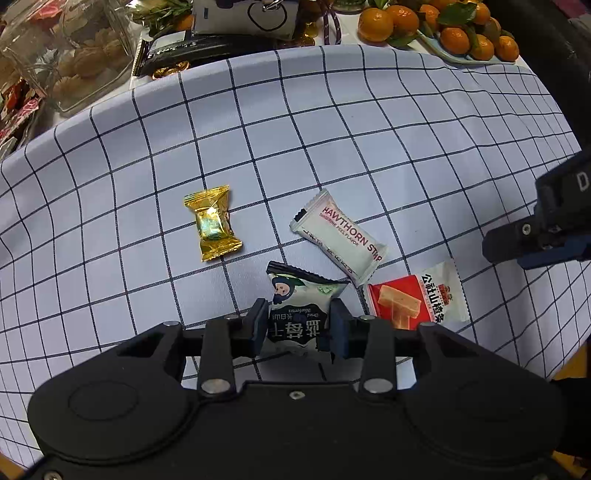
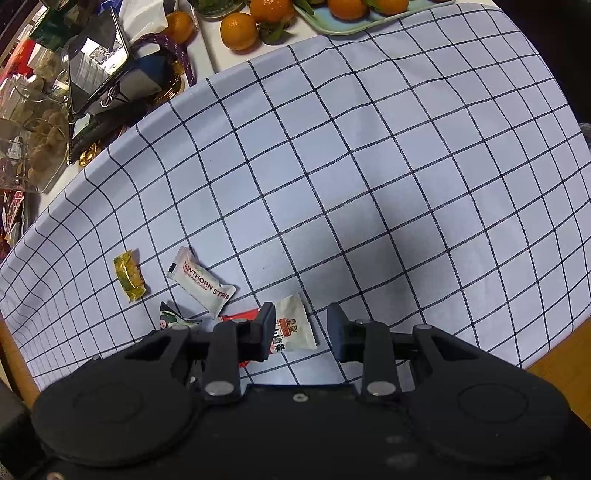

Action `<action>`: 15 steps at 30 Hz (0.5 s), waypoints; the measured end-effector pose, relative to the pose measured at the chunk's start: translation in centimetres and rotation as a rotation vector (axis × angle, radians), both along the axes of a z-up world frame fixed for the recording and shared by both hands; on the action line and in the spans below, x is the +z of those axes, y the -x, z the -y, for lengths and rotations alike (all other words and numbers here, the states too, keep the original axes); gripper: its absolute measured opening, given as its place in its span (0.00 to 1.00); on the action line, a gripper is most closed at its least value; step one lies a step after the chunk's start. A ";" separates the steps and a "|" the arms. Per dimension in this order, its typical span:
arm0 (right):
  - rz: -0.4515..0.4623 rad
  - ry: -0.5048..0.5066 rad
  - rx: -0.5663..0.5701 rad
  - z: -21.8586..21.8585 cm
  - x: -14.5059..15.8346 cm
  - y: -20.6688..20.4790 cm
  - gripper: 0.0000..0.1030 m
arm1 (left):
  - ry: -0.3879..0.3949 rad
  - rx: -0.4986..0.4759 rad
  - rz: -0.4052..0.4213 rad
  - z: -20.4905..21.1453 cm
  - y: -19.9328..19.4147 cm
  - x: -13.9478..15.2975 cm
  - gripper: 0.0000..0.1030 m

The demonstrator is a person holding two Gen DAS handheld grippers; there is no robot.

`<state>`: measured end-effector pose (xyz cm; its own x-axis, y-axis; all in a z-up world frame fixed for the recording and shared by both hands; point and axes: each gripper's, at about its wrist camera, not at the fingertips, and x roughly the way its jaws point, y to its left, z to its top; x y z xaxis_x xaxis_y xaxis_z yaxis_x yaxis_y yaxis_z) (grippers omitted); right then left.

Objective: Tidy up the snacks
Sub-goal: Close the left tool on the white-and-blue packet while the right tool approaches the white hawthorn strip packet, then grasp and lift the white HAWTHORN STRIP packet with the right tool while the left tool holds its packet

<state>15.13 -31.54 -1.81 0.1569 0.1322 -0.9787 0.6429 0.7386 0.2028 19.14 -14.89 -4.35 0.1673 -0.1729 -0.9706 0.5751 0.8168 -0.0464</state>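
Blue-grey checked cloth [image 1: 332, 129] covers the bench, four snacks clustered near its front edge. Left gripper [image 1: 297, 325] fingers clenched on the blueberry packet [image 1: 299, 302] (dark top seal, cartoon face). Just beyond it: white hawthorn strip packet [image 1: 340, 236], touching the blueberry packet's corner. Red-and-white hawthorn bar packet [image 1: 417, 295] just right of those. Gold foil candy [image 1: 212, 223] sits apart on the left. Right gripper [image 2: 301, 326] fingers spread, hovering over the red-and-white packet's edge, grasping nothing. Mandarins [image 1: 443, 29] on a tray at the back.
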 end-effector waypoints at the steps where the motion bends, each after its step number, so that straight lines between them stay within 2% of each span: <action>1: 0.001 -0.002 0.001 -0.1 0.0 0.0 0.32 | 0.001 0.009 -0.011 0.1 -0.2 -0.2 0.45; 6: 0.008 -0.002 0.013 -0.6 0.0 -0.3 0.32 | 0.036 0.133 -0.092 -1.2 -1.9 -0.1 0.40; 11: 0.025 -0.006 0.028 -1.8 -0.2 -1.5 0.32 | 0.008 0.276 -0.073 -4.1 -3.4 0.9 0.40; 15: 0.052 0.014 0.080 -3.6 -0.4 -2.8 0.32 | -0.018 0.337 -0.067 -6.2 -4.1 1.6 0.40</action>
<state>17.95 -27.95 -2.19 0.1973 0.1328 -0.9713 0.5703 0.7904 0.2239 23.20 -8.74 -2.74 0.1477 -0.1019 -0.9838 0.2690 0.9613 -0.0592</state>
